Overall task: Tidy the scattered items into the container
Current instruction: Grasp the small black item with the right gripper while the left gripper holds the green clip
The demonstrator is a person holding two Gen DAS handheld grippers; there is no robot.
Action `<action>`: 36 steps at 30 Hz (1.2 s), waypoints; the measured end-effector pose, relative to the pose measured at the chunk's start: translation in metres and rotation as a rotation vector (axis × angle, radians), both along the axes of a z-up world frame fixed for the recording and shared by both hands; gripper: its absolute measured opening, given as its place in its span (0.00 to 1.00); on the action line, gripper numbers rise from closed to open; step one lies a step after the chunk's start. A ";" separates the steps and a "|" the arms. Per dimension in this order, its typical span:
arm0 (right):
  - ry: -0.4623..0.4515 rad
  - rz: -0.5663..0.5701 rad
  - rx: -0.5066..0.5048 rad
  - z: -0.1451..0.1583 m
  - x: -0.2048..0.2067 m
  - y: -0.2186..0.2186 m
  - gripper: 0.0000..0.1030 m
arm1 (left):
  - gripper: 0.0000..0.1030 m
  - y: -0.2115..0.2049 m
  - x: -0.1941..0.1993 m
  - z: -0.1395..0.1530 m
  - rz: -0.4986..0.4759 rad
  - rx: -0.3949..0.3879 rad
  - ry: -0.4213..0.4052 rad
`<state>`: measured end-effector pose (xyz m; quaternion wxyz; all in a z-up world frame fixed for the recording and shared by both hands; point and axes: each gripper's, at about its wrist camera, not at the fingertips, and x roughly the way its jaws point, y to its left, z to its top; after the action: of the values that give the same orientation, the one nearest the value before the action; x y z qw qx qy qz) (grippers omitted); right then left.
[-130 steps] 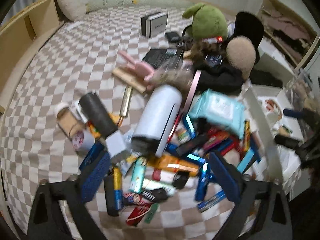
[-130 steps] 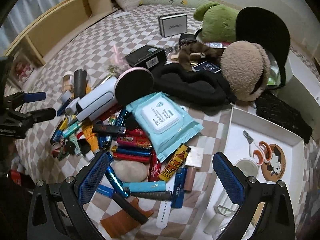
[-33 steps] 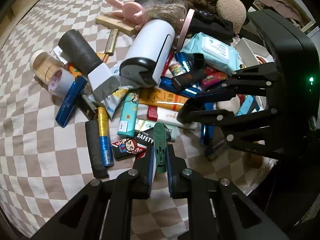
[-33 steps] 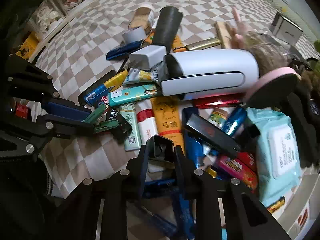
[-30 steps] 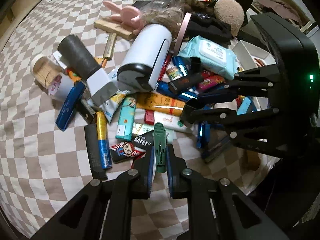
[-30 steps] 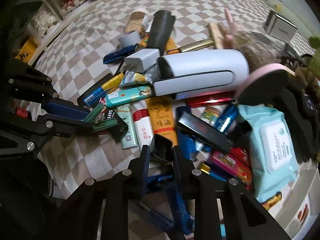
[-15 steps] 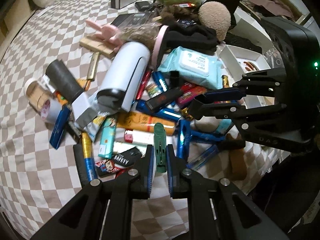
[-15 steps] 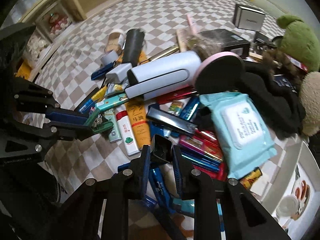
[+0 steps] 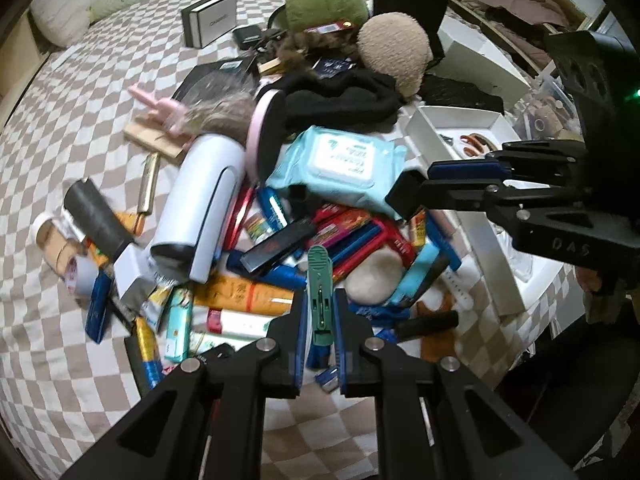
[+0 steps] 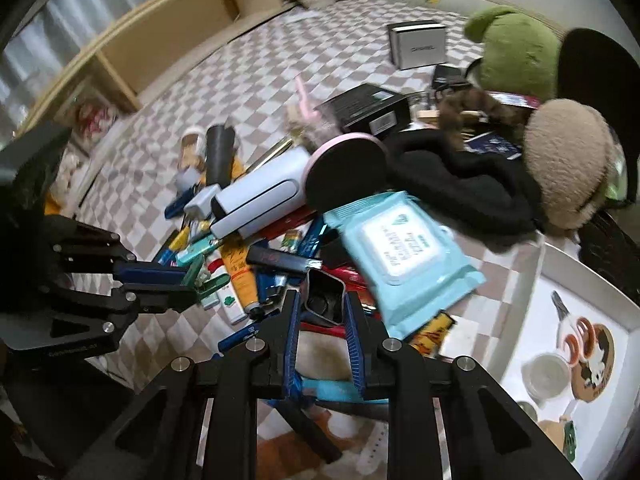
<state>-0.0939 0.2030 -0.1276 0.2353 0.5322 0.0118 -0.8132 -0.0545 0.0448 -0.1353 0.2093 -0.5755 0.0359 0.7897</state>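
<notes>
My left gripper (image 9: 320,300) is shut on a green plastic clip (image 9: 320,280) and holds it above a pile of tubes, lighters and packets (image 9: 280,248) on the checkered bedspread. My right gripper (image 10: 322,304) is shut on a small black open-ended case (image 10: 325,298), also lifted over the pile. The case shows as a dark block (image 9: 408,196) at the right gripper's tip in the left wrist view. The white tray (image 10: 560,320), the container, lies at the right and holds scissors, a round coaster and a cup. It also shows in the left wrist view (image 9: 480,216).
A white cylinder device (image 9: 200,204), a blue wet-wipes pack (image 10: 400,248), a black cloth (image 10: 460,188), a beige puff (image 10: 568,152) and a green plush (image 10: 512,48) lie around the pile. A wooden shelf (image 10: 160,48) runs along the far left.
Both grippers have lifted and pulled back from the pile with the clip and the case still held. The right gripper has swung toward the white tray.
</notes>
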 end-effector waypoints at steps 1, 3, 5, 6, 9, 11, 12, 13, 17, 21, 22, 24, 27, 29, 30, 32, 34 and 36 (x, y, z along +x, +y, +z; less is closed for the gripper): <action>0.003 -0.013 -0.009 0.002 0.000 0.005 0.21 | 0.12 0.004 -0.001 0.001 -0.004 0.001 0.003; 0.004 -0.034 -0.019 0.005 0.001 0.015 0.18 | 0.12 0.011 -0.003 0.004 -0.014 0.004 0.007; 0.006 -0.058 -0.022 0.007 0.003 0.026 0.17 | 0.12 0.019 -0.004 0.006 -0.022 0.007 0.010; 0.007 -0.067 -0.021 0.008 0.004 0.030 0.17 | 0.12 0.023 -0.005 0.007 -0.027 0.010 0.012; 0.011 -0.084 -0.029 0.006 0.007 0.039 0.17 | 0.12 0.034 -0.006 0.011 -0.044 0.018 0.018; -0.009 -0.079 -0.023 -0.002 0.007 0.038 0.17 | 0.12 0.039 -0.007 0.012 -0.052 0.020 0.020; -0.019 -0.073 -0.017 -0.007 0.007 0.036 0.17 | 0.12 0.041 -0.007 0.013 -0.055 0.022 0.021; -0.029 -0.067 -0.010 -0.012 0.007 0.034 0.17 | 0.12 0.043 -0.008 0.013 -0.057 0.023 0.022; -0.108 -0.056 -0.006 -0.036 -0.001 0.019 0.17 | 0.12 0.044 -0.010 0.011 -0.055 0.021 0.019; -0.175 -0.059 0.002 -0.057 -0.011 0.003 0.18 | 0.12 0.038 -0.011 0.008 -0.043 0.018 0.010; -0.191 -0.065 0.007 -0.061 -0.013 0.000 0.18 | 0.12 0.036 -0.011 0.008 -0.040 0.018 0.009; -0.224 -0.077 0.018 -0.069 -0.016 -0.005 0.18 | 0.12 0.032 -0.012 0.007 -0.035 0.019 0.007; -0.203 -0.098 0.056 -0.068 -0.018 -0.008 0.18 | 0.12 0.027 -0.012 0.007 -0.028 0.022 0.004; -0.185 -0.112 0.083 -0.066 -0.020 -0.010 0.35 | 0.12 0.023 -0.011 0.006 -0.026 0.024 0.002; -0.176 -0.119 0.096 -0.065 -0.020 -0.011 0.66 | 0.12 0.022 -0.011 0.006 -0.025 0.024 0.001; -0.158 -0.127 0.118 -0.064 -0.022 -0.012 0.79 | 0.12 0.020 -0.011 0.006 -0.025 0.025 0.000; -0.170 -0.129 0.119 -0.065 -0.025 -0.012 0.79 | 0.12 0.018 -0.010 0.007 -0.023 0.027 0.000; -0.183 -0.132 0.121 -0.068 -0.026 -0.011 0.78 | 0.12 0.016 -0.010 0.007 -0.022 0.028 0.000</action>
<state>-0.1197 0.1922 -0.1957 0.1486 0.6171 0.0044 -0.7727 -0.0645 0.0606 -0.1286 0.2259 -0.5723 0.0311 0.7877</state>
